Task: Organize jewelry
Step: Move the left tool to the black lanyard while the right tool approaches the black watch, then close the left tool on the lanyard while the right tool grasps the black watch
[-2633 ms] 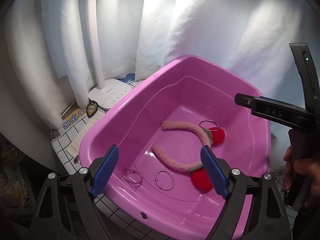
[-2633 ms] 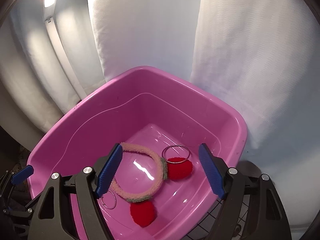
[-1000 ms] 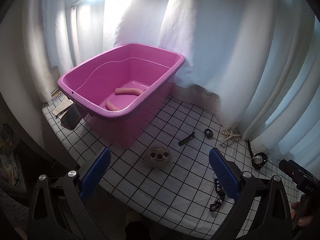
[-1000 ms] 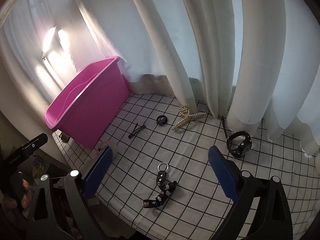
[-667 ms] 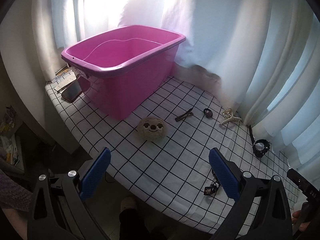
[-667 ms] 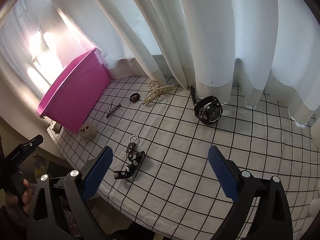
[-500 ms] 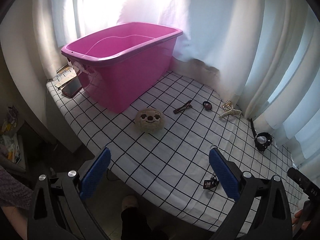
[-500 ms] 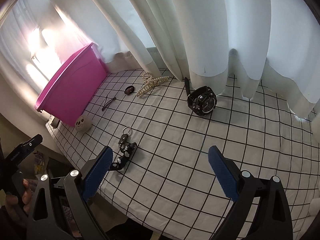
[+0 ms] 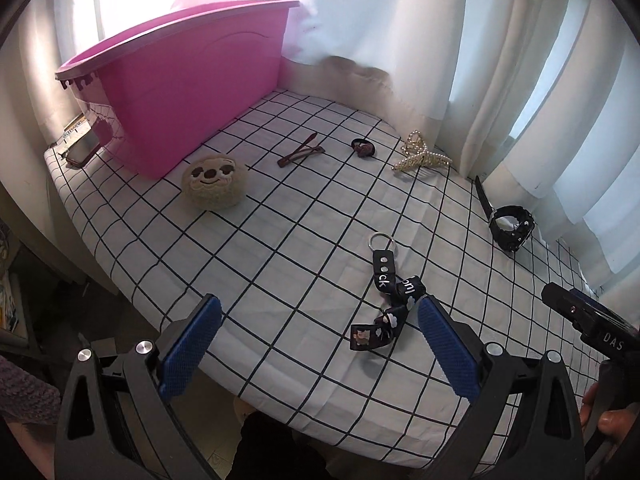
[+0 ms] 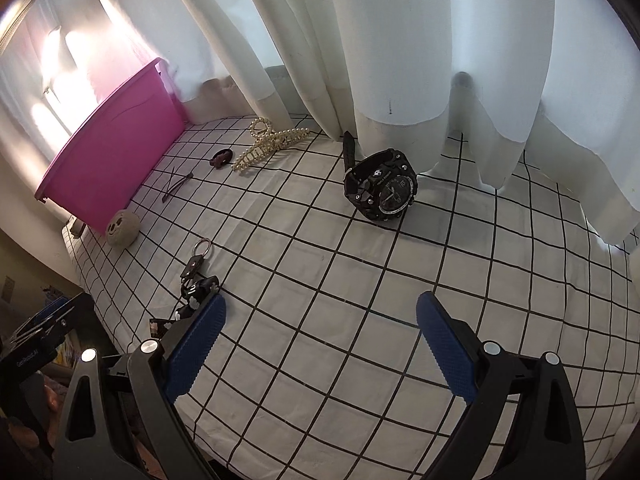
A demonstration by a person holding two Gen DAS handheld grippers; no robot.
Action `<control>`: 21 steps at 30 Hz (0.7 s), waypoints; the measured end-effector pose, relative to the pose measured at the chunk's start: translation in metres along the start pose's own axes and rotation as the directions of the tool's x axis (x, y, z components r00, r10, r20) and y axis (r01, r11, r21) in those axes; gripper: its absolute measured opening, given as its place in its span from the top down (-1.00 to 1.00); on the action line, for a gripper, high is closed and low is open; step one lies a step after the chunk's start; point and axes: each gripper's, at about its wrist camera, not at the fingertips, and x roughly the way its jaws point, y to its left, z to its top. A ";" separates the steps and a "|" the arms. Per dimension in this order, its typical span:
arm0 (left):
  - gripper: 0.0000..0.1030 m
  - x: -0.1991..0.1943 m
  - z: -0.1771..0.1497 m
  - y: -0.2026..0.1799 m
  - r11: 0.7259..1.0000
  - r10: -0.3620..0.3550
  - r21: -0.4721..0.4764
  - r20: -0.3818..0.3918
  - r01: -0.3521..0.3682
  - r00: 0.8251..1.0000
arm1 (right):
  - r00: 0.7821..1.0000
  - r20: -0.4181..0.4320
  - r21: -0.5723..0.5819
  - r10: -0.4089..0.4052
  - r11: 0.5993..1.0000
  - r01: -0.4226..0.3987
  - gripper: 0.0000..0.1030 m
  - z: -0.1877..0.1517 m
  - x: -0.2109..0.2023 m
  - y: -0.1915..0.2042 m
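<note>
Checked cloth (image 9: 304, 240): one watch (image 10: 380, 190), one keychain (image 9: 386, 292).

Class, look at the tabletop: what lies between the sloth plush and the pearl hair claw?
In the left wrist view, a brown hair clip and a dark hair tie lie between the sloth plush and the pearl hair claw.
</note>
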 end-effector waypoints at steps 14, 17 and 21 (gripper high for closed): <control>-0.88 0.060 -0.005 -0.056 0.999 0.014 0.038 0.001 -0.014 1.000 | 0.999 -0.003 -0.011 -0.038 0.999 0.038 -0.78 0.037 0.072 -0.027; -0.88 0.066 -0.003 -0.064 0.998 0.030 0.053 0.015 -0.030 0.999 | 0.998 0.005 -0.027 -0.055 0.998 0.055 -0.78 0.044 0.080 -0.029; -0.88 0.077 -0.003 -0.071 0.998 0.043 0.041 0.018 -0.044 0.999 | 0.998 0.005 -0.040 -0.066 0.997 0.066 -0.78 0.053 0.091 -0.034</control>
